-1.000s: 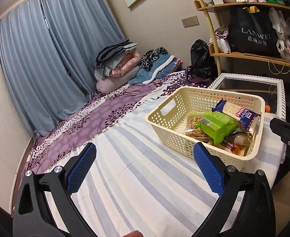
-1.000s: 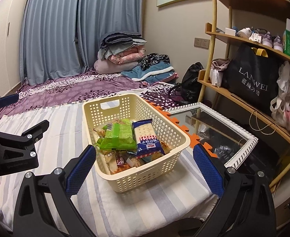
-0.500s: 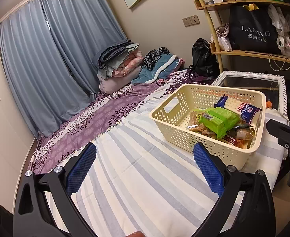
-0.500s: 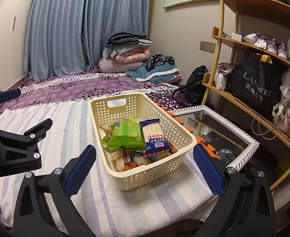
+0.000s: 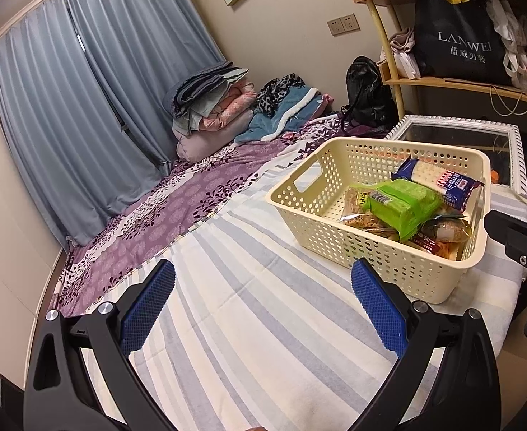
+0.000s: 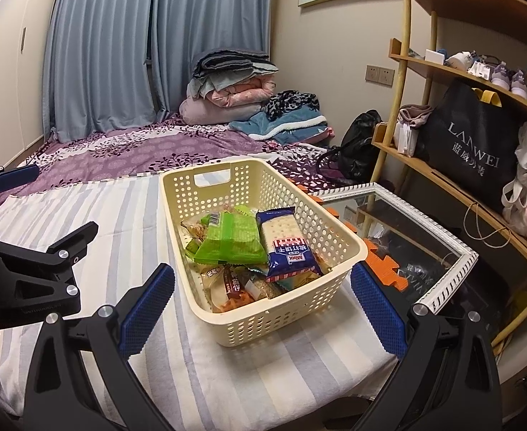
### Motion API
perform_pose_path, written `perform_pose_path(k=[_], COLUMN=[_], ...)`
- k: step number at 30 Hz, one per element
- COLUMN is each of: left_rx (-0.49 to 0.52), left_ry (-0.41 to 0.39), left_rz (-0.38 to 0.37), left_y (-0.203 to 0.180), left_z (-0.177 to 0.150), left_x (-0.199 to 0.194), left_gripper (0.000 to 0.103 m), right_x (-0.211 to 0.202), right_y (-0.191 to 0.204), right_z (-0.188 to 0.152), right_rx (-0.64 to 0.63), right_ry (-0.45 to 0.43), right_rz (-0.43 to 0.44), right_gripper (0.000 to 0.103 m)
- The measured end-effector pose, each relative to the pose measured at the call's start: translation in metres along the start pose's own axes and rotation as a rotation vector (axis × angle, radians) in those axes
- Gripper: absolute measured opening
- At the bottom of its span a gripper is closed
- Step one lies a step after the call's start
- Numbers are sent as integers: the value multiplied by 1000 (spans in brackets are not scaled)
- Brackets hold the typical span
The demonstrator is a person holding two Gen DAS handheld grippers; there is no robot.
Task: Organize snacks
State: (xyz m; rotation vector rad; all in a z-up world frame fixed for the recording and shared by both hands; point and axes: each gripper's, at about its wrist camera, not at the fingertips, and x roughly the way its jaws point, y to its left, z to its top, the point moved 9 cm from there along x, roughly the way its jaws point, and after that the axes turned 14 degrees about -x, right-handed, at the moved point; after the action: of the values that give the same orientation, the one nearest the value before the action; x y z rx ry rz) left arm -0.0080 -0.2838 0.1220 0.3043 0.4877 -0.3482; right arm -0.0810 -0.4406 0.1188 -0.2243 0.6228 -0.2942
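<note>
While both tools stand with their blue pads spread wide and nothing between them, the cream perforated plastic basket (image 6: 263, 248) sits at centre frame on the blue-and-white striped cloth (image 6: 127, 222) in the right wrist view. Its snacks lie heaped inside: a green crinkled packet (image 6: 233, 240) beside a blue cracker pack (image 6: 285, 242). Left tool (image 5: 261, 309) hovers over the cloth, with the basket at right of frame. Right tool (image 6: 261, 307) brackets the basket's near end. A white-framed mirror (image 6: 443, 240) lies at right.
</note>
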Motion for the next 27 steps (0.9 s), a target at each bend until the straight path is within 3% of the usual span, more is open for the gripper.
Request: perform_pose_path(k=[27], left_rx=[30], left_ry=[11], left_rz=[-7], left_y=[-5], left_z=[-4], left_x=[14], left_gripper=[100], right_x=[19], right_y=[2], right_z=[-6], right_rx=[9], right_ry=[28], right_rz=[13], right_gripper=[98])
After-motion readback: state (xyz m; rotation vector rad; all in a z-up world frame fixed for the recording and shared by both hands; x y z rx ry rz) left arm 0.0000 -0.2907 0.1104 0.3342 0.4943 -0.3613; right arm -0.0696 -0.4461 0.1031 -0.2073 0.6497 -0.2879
